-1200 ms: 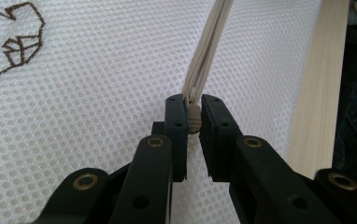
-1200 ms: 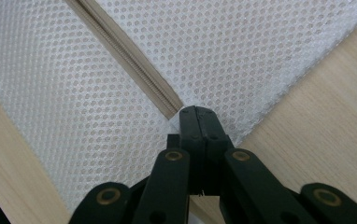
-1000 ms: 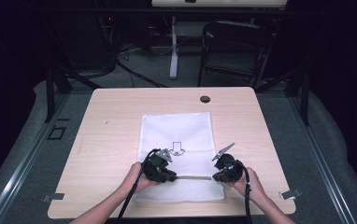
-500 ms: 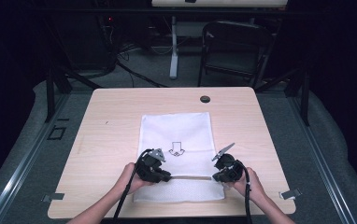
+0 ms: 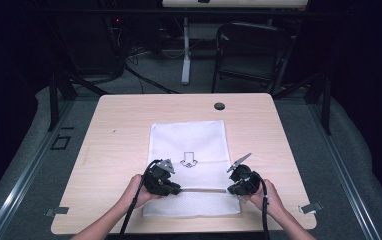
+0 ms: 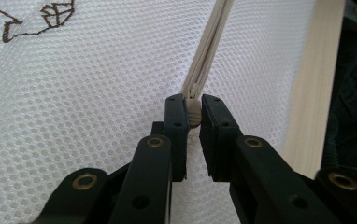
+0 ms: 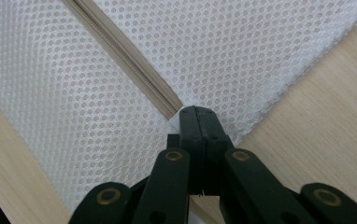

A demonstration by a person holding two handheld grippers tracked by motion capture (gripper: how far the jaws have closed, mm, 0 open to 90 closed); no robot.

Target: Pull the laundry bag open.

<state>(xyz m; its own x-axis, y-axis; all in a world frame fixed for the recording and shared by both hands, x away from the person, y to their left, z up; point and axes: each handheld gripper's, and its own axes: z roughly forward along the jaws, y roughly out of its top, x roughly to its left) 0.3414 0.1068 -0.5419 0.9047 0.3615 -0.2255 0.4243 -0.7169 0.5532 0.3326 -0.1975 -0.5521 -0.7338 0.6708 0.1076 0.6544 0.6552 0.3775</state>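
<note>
Near the table's front edge, left tongs (image 5: 175, 190) farther left, pinching zipper pull (image 6: 193, 113); right tongs (image 5: 233, 189) clamping mesh bag (image 5: 189, 140).

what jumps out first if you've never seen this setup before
A white mesh bag with a small arrow print lies flat in the middle of the wooden table. At its near end, the left gripper is shut on the beige zipper pull, while the right gripper is clamped on the bag's edge where the zipper ends. A small black disc sits near the table's far edge.
</note>
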